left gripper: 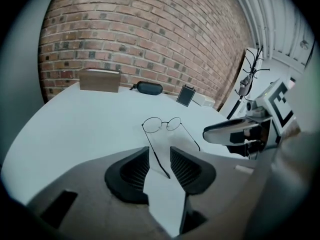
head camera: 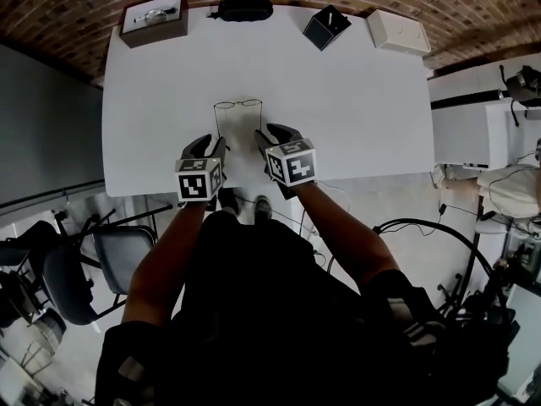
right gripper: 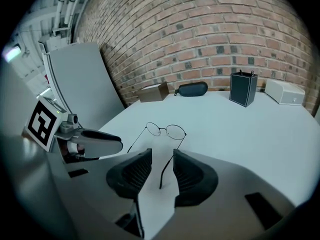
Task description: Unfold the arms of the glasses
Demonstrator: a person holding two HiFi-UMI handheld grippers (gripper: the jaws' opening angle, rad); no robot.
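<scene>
Glasses: a thin, dark wire frame (head camera: 238, 104) with round lenses sits on the white bench (head camera: 363, 100), lens front away from the person. Both arms are already swung out, so the unfolding looks done.
Long axis: the two arms run straight back from the lenses towards the person, roughly parallel.
Left gripper (head camera: 211, 148): jaws spread. The tip of one slim arm lies in the gap between the ribbed black pads, and neither pad presses on it.
Right gripper (head camera: 269, 139): jaws also spread. The other arm's curved tip lies loose in its gap, close to one pad.
Key relation: the lenses lie just ahead of both grippers, neither one nearer. Backing off along the arms should clear them without a nudge.
Handling: the wire is light and springy, and likely to skid on the smooth benchtop if brushed.
Far edge: a brown box (head camera: 154, 19), a dark glasses case (head camera: 243, 9), a black holder (head camera: 326, 27) and a white box (head camera: 397, 32) stand well apart from the glasses.
</scene>
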